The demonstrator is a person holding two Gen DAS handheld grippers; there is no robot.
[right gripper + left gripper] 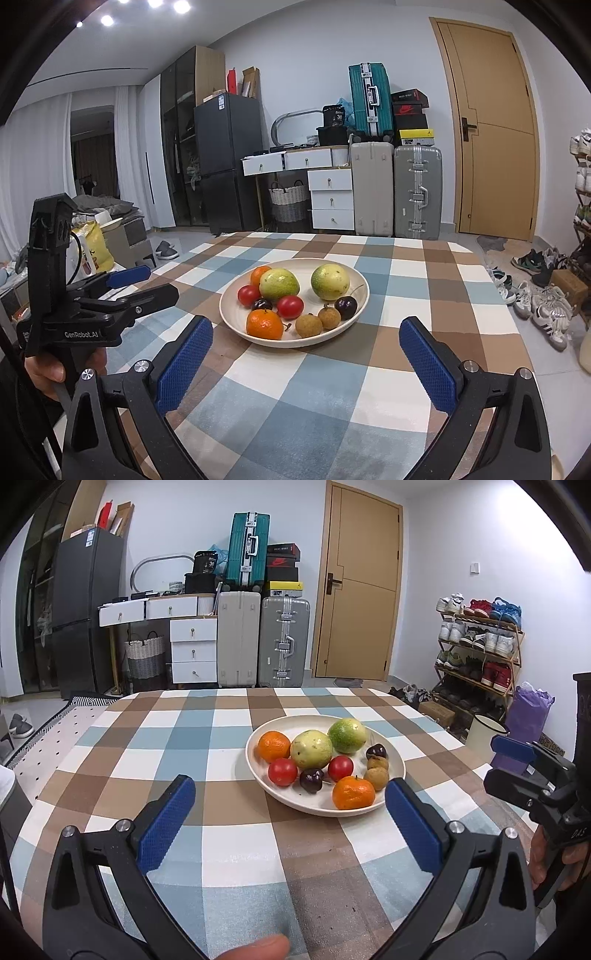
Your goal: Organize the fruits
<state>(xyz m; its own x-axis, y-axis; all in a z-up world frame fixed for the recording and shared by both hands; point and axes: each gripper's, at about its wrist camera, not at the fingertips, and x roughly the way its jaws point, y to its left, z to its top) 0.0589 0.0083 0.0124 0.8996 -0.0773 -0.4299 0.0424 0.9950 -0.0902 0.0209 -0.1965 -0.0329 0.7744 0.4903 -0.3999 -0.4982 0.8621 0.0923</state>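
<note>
A cream plate (397, 766) (364, 286) on the checked tablecloth holds two oranges (352, 792) (264, 324), two green-yellow round fruits (311, 748) (330, 281), two red tomatoes (282, 771) (290, 306), two dark cherries (311, 780) (346, 307) and two brown longans (376, 777) (308, 325). My left gripper (290, 794) is open and empty, just short of the plate's near edge. My right gripper (306, 334) is open and empty, at the plate's near rim. Each gripper also shows in the other's view, the right (513, 753) and the left (147, 282).
The table (207, 746) (424, 280) carries a blue, brown and white checked cloth. Behind it stand suitcases (282, 642), a white drawer unit (194, 650), a fridge (85, 605), a door (360, 587) and a shoe rack (480, 642).
</note>
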